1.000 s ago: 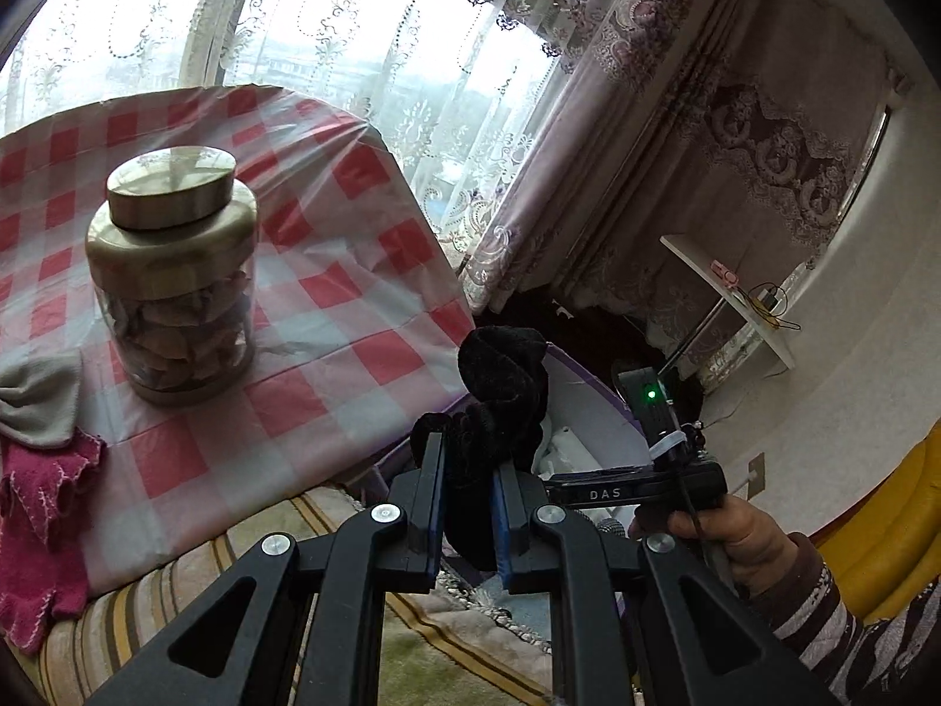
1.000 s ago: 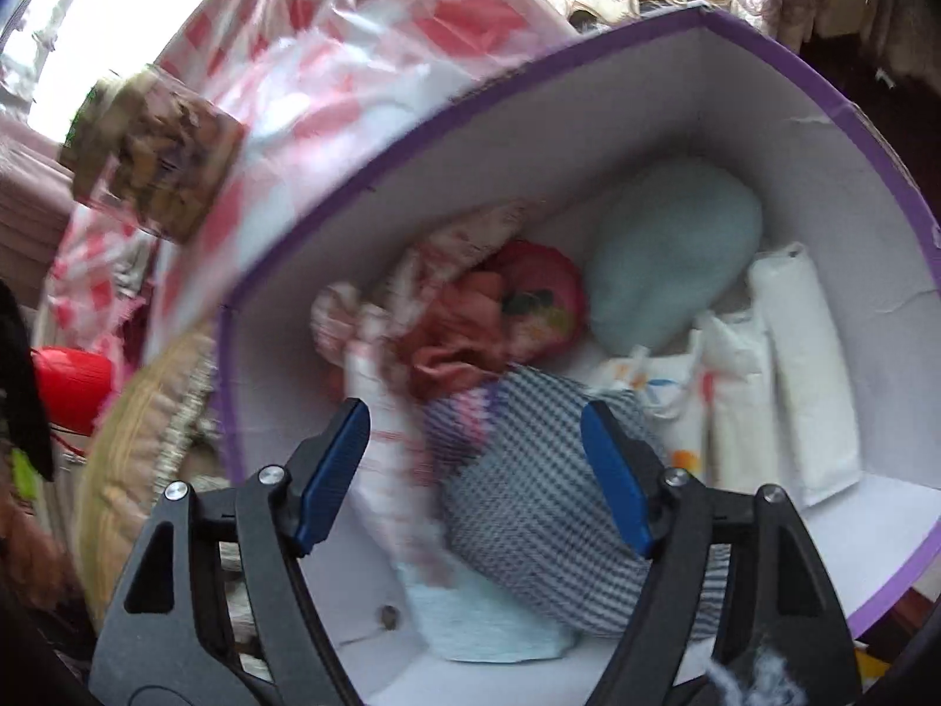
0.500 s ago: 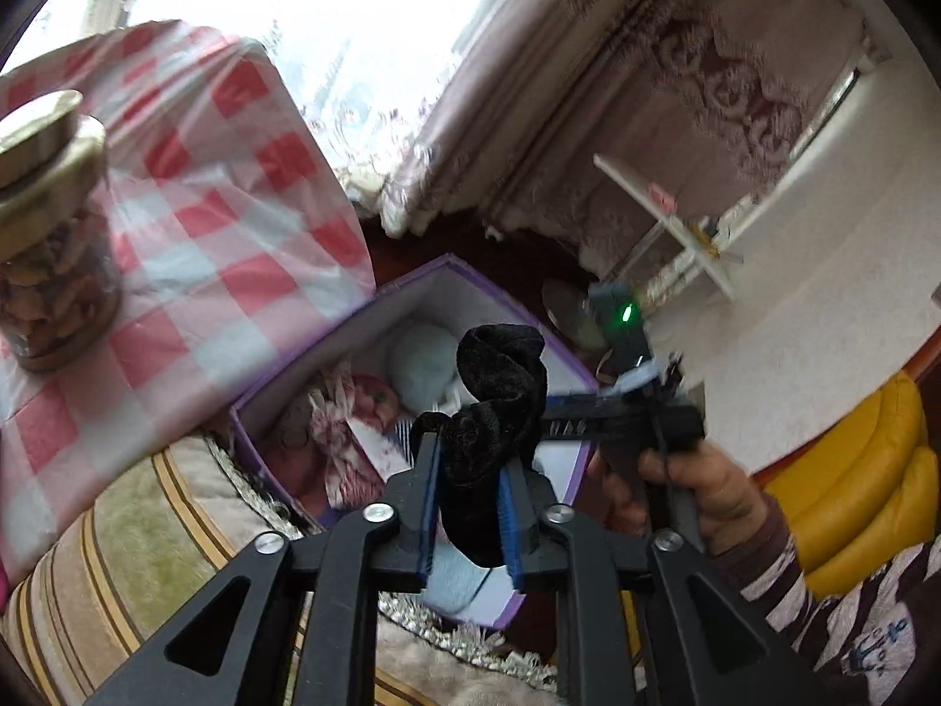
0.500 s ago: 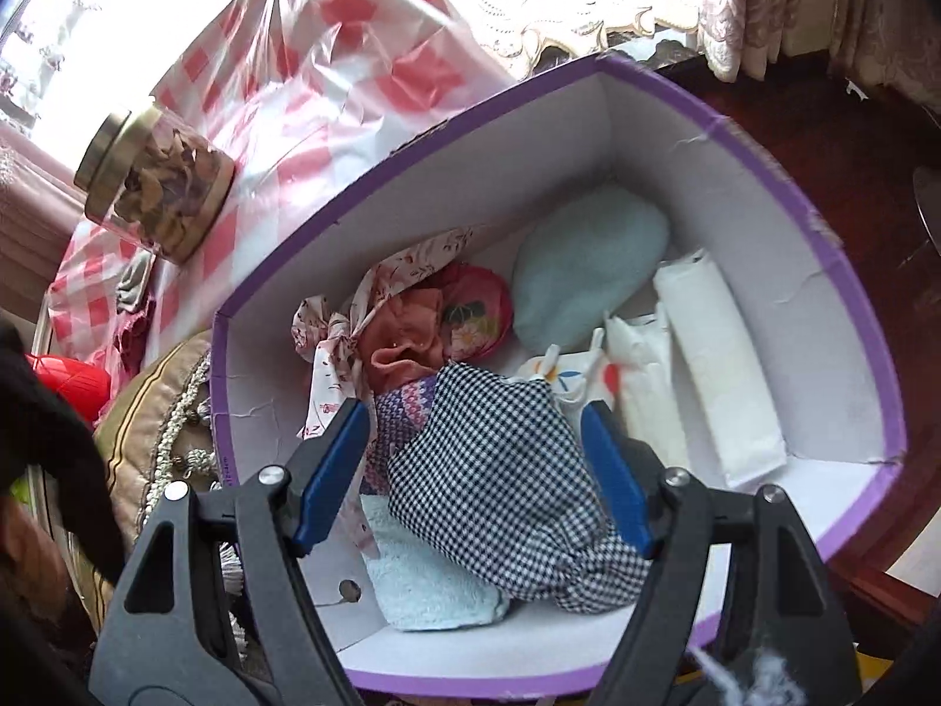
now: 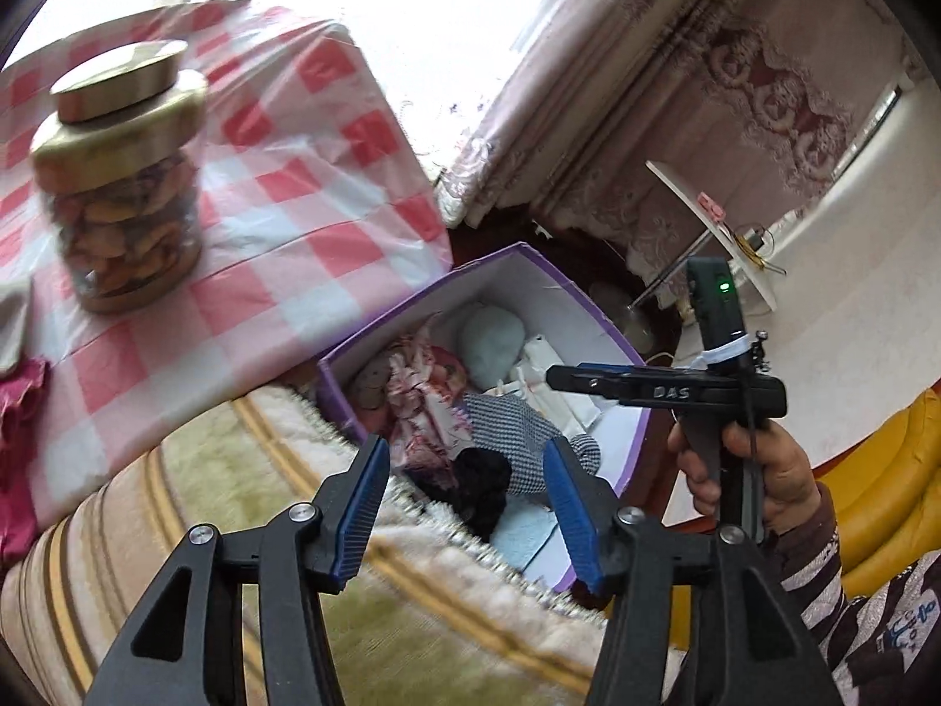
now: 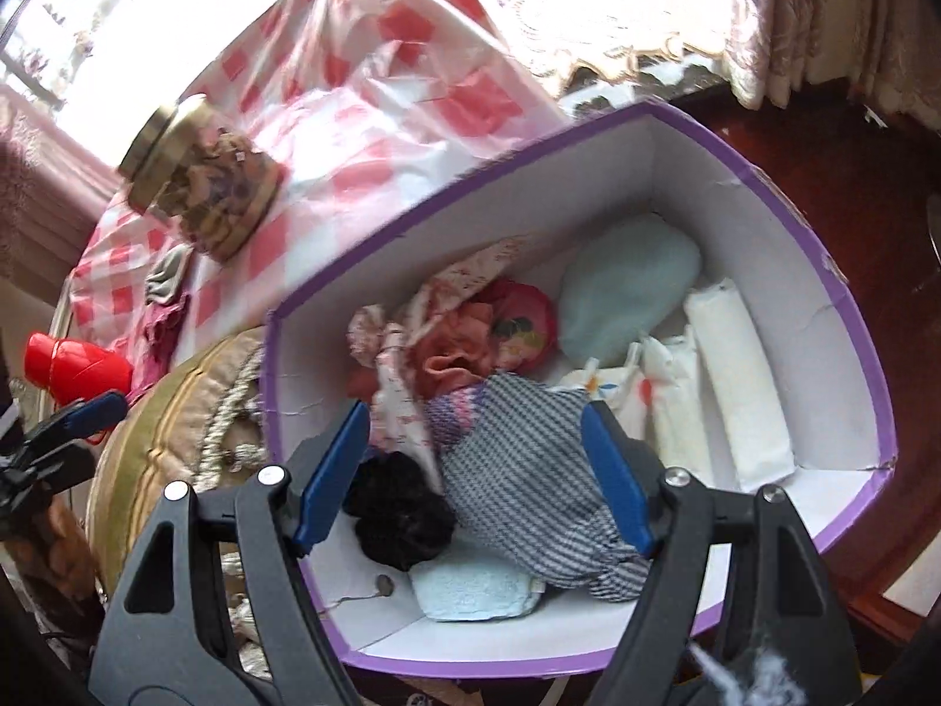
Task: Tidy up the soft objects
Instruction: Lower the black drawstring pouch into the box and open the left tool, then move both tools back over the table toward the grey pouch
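A purple box (image 6: pixel 758 176) with a white inside holds several soft things. A black fuzzy cloth (image 6: pixel 400 509) lies in its near corner, next to a checked cloth (image 6: pixel 523 447), a light blue pouch (image 6: pixel 629 288) and pink floral fabric (image 6: pixel 464 341). The box (image 5: pixel 570 282) and the black cloth (image 5: pixel 482 485) also show in the left wrist view. My left gripper (image 5: pixel 467 520) is open and empty just above the black cloth. My right gripper (image 6: pixel 473 476) is open and empty over the box. A pink cloth (image 5: pixel 20 412) and a grey cloth (image 6: pixel 167 276) lie on the table.
A jar (image 5: pixel 120 176) with a gold lid stands on the red-checked tablecloth (image 5: pixel 294 200). A striped cushion (image 5: pixel 235 500) lies beside the box. A red cap (image 6: pixel 76 368) shows at the left. The right-hand tool (image 5: pixel 706 394) hovers beyond the box.
My left gripper has opened and let go of the black cloth, which now lies in the box. The right gripper stays open over the box.
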`<action>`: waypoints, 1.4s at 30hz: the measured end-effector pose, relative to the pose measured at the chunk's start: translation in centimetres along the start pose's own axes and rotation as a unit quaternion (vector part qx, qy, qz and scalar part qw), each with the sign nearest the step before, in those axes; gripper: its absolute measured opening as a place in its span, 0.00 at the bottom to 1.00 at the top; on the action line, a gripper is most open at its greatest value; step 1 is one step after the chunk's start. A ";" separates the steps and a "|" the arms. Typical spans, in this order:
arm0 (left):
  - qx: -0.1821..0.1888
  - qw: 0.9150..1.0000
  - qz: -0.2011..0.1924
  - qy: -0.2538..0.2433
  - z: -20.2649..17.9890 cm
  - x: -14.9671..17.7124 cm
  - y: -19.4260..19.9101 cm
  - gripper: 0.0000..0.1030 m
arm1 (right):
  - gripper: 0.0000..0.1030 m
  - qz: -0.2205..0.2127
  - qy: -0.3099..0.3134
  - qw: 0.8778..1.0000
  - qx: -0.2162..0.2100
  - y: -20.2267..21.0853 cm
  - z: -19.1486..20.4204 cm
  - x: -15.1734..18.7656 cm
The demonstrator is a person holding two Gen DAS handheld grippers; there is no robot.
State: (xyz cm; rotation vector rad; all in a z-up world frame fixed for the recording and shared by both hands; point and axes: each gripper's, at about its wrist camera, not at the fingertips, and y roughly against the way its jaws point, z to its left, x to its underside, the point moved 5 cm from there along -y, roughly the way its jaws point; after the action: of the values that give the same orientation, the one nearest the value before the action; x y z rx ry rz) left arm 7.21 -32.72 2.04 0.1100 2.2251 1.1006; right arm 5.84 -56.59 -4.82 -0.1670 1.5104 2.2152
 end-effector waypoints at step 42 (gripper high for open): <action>-0.316 0.839 -0.117 0.428 32.3 12.5 18.3 0.54 | 0.75 0.038 0.354 0.932 -0.071 -4.7 34.2 -3.2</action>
State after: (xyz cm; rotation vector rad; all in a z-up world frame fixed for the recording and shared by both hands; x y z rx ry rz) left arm 12.47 5.44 -5.08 -1.1058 2.3101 1.9200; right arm 15.85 -25.14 5.68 -1.0671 1.7024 2.4621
